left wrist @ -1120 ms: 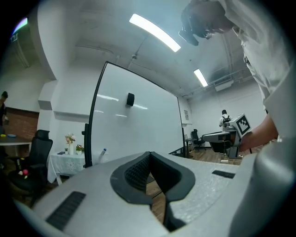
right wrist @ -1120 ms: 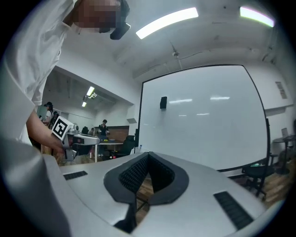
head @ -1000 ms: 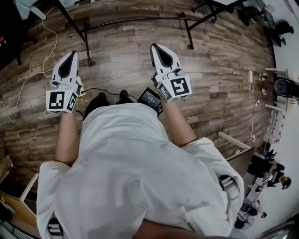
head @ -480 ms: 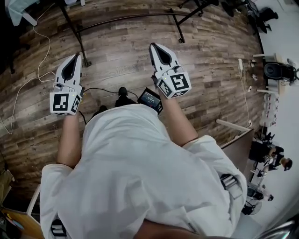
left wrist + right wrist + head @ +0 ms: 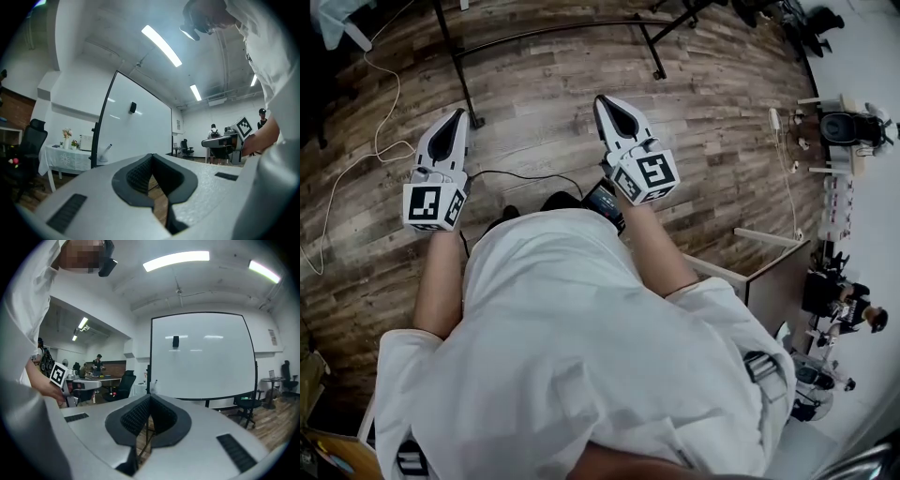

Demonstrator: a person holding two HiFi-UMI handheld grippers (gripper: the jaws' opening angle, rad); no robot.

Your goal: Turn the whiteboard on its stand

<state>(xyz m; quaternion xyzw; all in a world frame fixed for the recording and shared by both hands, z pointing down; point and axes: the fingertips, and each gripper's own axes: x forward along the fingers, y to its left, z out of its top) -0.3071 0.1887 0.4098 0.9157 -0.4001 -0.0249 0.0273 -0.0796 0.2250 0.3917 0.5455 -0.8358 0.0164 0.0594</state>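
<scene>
Change against a second ago: in the head view the wooden floor and the black tubular stand foot have slid up and to the left. The person's shoes have also shifted under the shirt hem, so the person is judged to be stepping. Both tools keep the same side-by-side stance.

Left tool: jaws together, nothing between them; only floor shows behind the pads.
Right tool: likewise closed and empty.
Both point roughly level, forward.

Whiteboard: upright on its stand, ahead of both tools, untouched and well apart from them. Long axis horizontal. The right gripper view meets the face nearly square-on. The left gripper view sees it obliquely, with the board's left edge closest. A small black object sits on the face.

In the head view one leg of the stand foot runs just beside the left tool's tip. The other leg lies up and to the right of the right tool.

Judgement: the left tool is the nearer one, towards the board's left edge. Turning has not yet begun. It will call for reaching a frame edge first.
</scene>
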